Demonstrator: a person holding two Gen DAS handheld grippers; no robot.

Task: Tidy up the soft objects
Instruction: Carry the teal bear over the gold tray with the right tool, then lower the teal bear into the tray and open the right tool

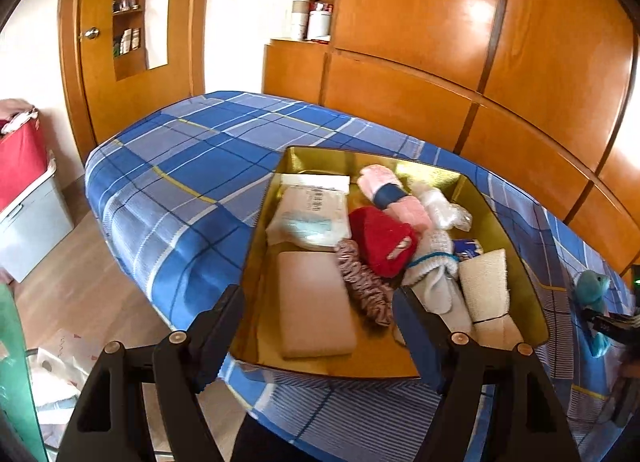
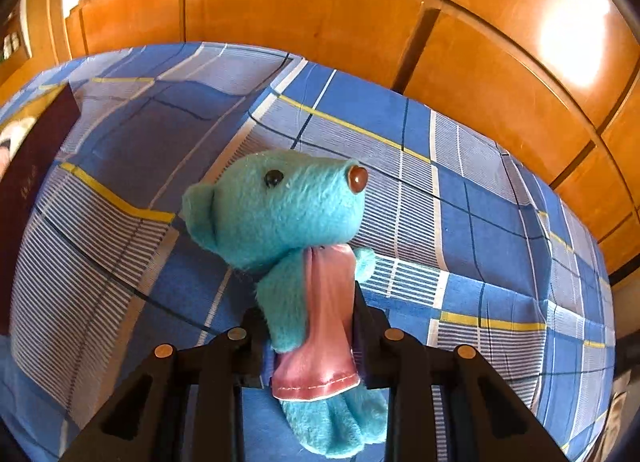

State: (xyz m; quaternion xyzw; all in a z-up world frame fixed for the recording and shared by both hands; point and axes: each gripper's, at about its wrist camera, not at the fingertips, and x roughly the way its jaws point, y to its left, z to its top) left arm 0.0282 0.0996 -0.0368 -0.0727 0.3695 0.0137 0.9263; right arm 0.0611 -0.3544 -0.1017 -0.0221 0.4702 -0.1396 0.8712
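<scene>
1. Right wrist view: right gripper holds the teal plush bear by its torso, jaws narrow and pinching both sides; pink scarf hangs down between the fingers.
2. Bear's head sticks up ahead of the gripper, legs dangle below it; bed with its blue plaid cover lies beyond and under, apparently not touching the bear.
3. Left wrist view: left gripper is wide and empty, hovering above the near edge of the gold box.
4. Box sits on the bed just ahead of the left gripper and already holds soft items: red knit piece, pink sock roll, beige pad, brown scrunchie.
5. Same bear and the right gripper show far right of the left gripper, beside the box, outside it.
6. Step: carrying the bear to the box, roughly mid-task.
7. Next: swing the right gripper left over the box, lower into a free gap, open. Box is crowded; the left gripper may need to steady it.
</scene>
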